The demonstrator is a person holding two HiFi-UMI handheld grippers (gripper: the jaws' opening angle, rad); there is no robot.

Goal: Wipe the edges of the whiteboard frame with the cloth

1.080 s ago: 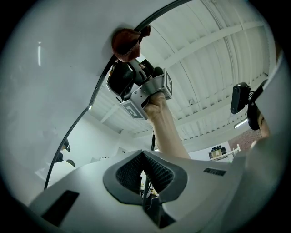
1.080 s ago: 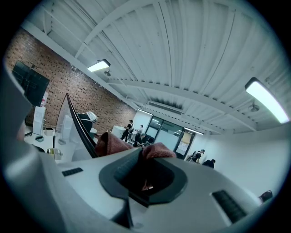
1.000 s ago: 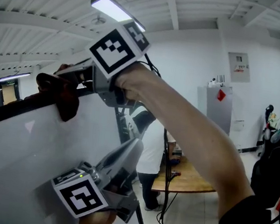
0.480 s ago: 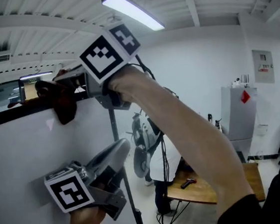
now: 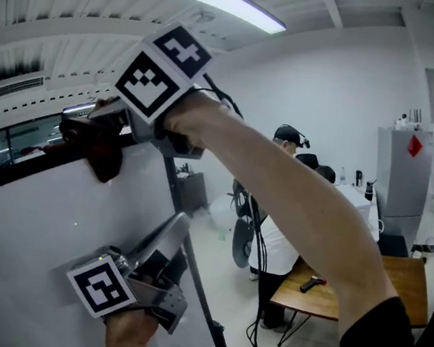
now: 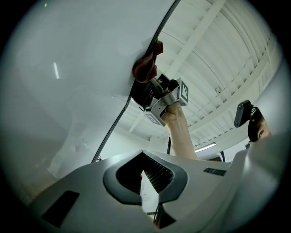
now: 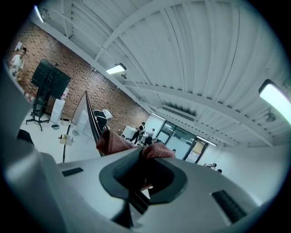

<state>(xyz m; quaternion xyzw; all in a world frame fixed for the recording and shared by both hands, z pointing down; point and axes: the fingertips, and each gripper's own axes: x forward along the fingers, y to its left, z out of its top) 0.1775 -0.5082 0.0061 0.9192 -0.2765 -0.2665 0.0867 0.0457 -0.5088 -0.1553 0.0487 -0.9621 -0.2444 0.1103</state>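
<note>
Right gripper (image 5: 83, 119): jaws pinched on dark red cloth (image 5: 102, 156), holding it against black top edge of whiteboard frame (image 5: 6, 177), near board's upper corner. Bunch of cloth hangs onto white face of whiteboard (image 5: 27, 264). Left gripper (image 6: 142, 175): lower, just beside board's side edge, jaws drawn together at tips, pointing up toward right gripper; contact with board cannot be told. Behind: person (image 5: 287, 142) standing, wooden table (image 5: 396, 279), ceiling light (image 5: 229, 1) lit overhead.
</note>
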